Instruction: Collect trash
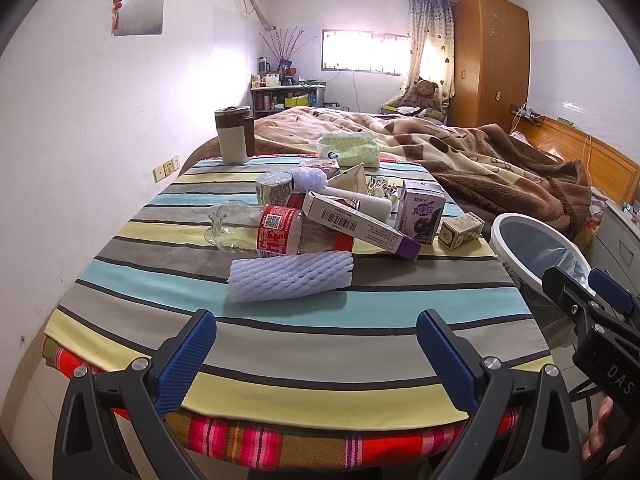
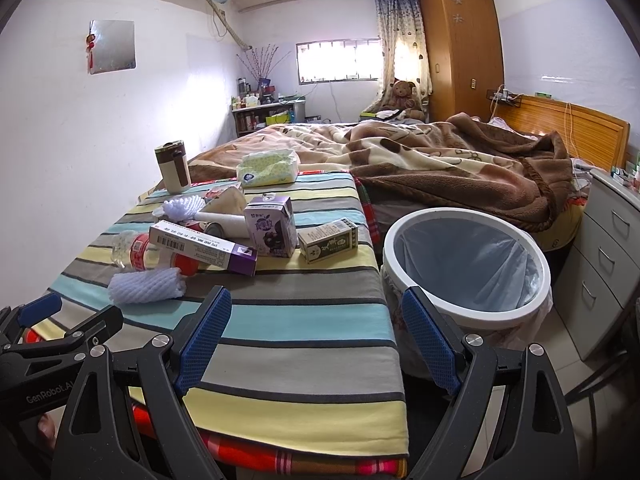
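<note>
Trash lies in a heap on the striped table (image 1: 280, 344): a white foam net sleeve (image 1: 291, 275), a clear bottle with a red label (image 1: 264, 232), a long white and purple box (image 1: 360, 226), a purple drink carton (image 1: 422, 212) and a small green-printed box (image 1: 460, 230). My left gripper (image 1: 316, 354) is open and empty over the table's near edge, short of the foam sleeve. My right gripper (image 2: 316, 336) is open and empty at the table's right corner, beside the white bin (image 2: 468, 264) lined with a bag. The sleeve (image 2: 146, 286) and cartons (image 2: 271, 232) lie to its left.
A brown and beige mug (image 1: 234, 136) and a tissue pack (image 1: 348, 150) stand at the table's far end. A bed with a brown blanket (image 2: 440, 168) lies behind. Grey drawers (image 2: 600, 264) stand right of the bin. The wall runs along the table's left side.
</note>
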The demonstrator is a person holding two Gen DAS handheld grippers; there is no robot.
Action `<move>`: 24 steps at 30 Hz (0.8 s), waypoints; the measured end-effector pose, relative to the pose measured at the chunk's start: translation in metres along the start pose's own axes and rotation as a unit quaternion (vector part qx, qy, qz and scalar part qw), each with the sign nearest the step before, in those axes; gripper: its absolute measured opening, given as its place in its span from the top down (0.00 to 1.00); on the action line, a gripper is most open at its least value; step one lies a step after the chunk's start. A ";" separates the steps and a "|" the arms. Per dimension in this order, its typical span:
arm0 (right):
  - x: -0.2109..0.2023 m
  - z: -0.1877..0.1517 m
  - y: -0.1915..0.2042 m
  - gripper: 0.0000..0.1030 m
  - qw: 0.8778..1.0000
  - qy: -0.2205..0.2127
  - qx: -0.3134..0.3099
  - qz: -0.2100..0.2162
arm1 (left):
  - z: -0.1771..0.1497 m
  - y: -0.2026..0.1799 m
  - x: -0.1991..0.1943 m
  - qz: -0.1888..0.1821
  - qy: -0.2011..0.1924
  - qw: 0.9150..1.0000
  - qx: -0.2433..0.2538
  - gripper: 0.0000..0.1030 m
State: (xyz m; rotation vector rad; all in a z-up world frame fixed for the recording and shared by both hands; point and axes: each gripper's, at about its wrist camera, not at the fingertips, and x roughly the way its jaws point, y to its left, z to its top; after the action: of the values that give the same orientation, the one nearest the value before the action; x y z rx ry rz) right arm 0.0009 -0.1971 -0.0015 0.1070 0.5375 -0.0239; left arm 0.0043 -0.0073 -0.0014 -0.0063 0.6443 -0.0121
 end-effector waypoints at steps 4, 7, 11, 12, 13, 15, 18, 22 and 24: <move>0.004 0.000 0.001 0.14 1.000 0.003 -0.001 -0.002 | 0.000 0.002 0.002 0.000 0.001 1.000 -0.001 0.01; 0.006 0.001 0.003 0.14 1.000 0.007 -0.001 -0.004 | 0.001 0.002 0.005 -0.001 0.004 1.000 0.000 0.01; 0.013 0.001 0.003 0.14 1.000 0.015 0.000 -0.005 | 0.002 0.004 0.011 -0.002 0.009 1.000 -0.001 0.01; 0.015 0.002 0.002 0.14 1.000 0.017 0.000 -0.005 | 0.001 0.005 0.013 -0.003 0.010 1.000 -0.001 0.01; 0.017 0.002 0.002 0.14 1.000 0.018 0.001 -0.006 | 0.002 0.006 0.015 -0.004 0.011 1.000 -0.001 0.01; 0.021 0.004 0.001 0.14 1.000 0.018 0.002 -0.002 | 0.003 0.009 0.021 -0.005 0.015 1.000 0.000 0.01; 0.034 0.009 0.002 0.14 1.000 0.027 -0.005 0.013 | 0.005 0.018 0.034 -0.004 0.029 1.000 0.003 0.01; 0.049 0.013 0.008 0.14 0.998 0.036 -0.019 0.038 | 0.009 0.031 0.051 -0.010 0.042 0.999 0.002 0.01; 0.057 0.017 0.014 0.14 0.998 0.043 -0.028 0.045 | 0.012 0.039 0.057 -0.015 0.041 0.999 0.002 0.01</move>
State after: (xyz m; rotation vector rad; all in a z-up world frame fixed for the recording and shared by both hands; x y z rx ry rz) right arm 0.0593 -0.1851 -0.0149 0.0774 0.6191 0.0850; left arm 0.0574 0.0308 -0.0262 -0.0117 0.7267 -0.0436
